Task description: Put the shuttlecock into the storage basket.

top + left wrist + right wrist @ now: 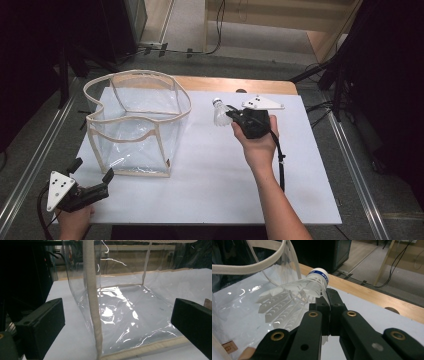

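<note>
The right claw (231, 115) is clamped on a white shuttlecock (219, 112), its two black jaws pinched together on the edge of the feathered skirt. In the right gripper view the shuttlecock (294, 296) lies across the tips of the right claw (328, 302), cork end with its blue band pointing toward one o'clock and the feather skirt fanning out toward eight o'clock. Seen from above, it is held off the white desk (210, 185), a little right of centre and toward the far edge, with the cork end uppermost. The person's right hand (260, 145) wraps the gripper body from below, forearm coming in from five o'clock, cable hanging beside the wrist.

At nine o'clock from the shuttlecock stands a clear plastic bag (135, 125) with cream fabric trim, open at the top, upright on the left half of the desk. The shuttlecock is near its right-hand rim but apart from it, outside the bag.

The left claw (91, 170) sits at the near left corner of the desk, around seven o'clock from the bag, jaws spread wide apart with nothing between them. In the left gripper view its two black jaws stand at the picture's left and right edges, and the bag (125, 315) rises just ahead of them, one cream-trimmed corner seam (93, 302) running up the middle. The jaws are not touching the bag. The left hand (75, 220) holds that gripper low at the desk's edge.
</note>
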Tool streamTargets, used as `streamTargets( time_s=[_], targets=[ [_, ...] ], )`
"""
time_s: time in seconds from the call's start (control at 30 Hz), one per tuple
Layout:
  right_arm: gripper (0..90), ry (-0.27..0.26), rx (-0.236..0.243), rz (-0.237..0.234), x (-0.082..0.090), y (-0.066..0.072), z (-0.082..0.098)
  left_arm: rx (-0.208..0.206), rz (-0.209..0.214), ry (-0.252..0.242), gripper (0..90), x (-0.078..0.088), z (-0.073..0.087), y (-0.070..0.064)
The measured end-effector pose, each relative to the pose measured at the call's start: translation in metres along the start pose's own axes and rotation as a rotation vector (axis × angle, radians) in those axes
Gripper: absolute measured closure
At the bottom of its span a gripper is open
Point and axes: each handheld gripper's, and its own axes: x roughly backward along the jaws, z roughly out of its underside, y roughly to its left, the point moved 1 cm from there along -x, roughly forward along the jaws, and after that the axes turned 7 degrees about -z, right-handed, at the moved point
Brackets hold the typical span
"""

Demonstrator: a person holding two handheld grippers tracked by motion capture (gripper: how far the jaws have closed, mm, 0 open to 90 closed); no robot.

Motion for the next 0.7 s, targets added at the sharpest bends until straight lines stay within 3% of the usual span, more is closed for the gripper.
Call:
streamTargets(
  time_s=[0.7],
  targets=[
    [86.7,-0.018,0.034,-0.03,-0.01,0.014,-0.025,0.0,0.0,0.002,0.0,0.0,0.0,0.0]
  ],
)
